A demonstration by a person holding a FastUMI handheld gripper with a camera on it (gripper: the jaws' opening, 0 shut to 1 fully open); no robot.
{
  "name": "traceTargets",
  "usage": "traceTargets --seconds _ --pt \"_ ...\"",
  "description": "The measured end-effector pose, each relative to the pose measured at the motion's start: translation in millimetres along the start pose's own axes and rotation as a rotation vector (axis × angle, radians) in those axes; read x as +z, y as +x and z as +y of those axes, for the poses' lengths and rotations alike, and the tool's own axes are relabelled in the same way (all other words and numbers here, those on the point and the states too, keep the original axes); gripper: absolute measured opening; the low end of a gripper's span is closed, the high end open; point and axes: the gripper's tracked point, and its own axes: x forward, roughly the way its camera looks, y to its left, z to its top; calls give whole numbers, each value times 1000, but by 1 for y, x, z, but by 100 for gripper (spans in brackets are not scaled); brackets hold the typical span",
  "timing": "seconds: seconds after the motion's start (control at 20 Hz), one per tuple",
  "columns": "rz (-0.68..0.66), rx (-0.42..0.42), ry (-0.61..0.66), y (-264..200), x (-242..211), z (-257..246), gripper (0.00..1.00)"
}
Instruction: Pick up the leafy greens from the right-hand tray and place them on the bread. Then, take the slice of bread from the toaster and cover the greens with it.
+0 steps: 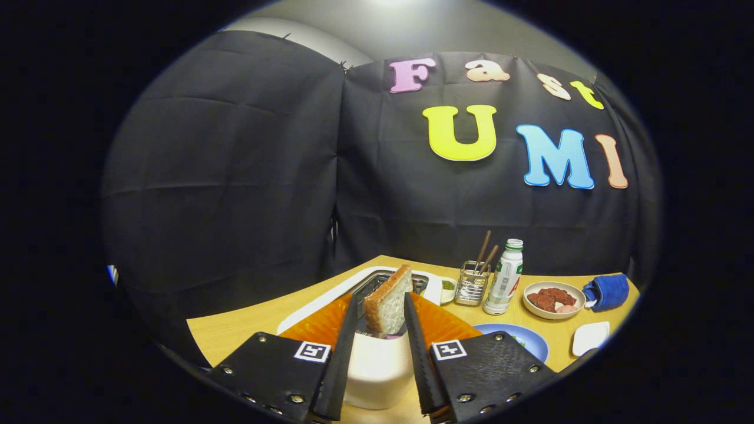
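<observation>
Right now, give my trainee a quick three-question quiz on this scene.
1. True or false: the gripper holds a bread slice between its fingers.
2. What stands just beside the metal holder with sticks: A) a bottle, B) a kettle, C) a pan?
3. What sits in the bowl next to the blue cloth?

Key: 1 true. 2 A, the bottle. 3 Reddish-brown pieces of food.
</observation>
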Motion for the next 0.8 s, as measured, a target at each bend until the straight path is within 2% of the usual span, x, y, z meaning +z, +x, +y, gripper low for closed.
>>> traceTargets --seconds 0.2,0.3,0.35,0.5,0.6,0.8 --pt "9 -62 -17 15 -3 -3 49" --pt "-19 -91 -30 25 2 -10 18" --pt "-29 -78 -16 26 2 -9 13" --pt "-19 -37 -21 25 0 -6 6" --pt "-9 -14 -42 22 4 -9 6" --pt "-58 0 -1 15 23 -10 6"
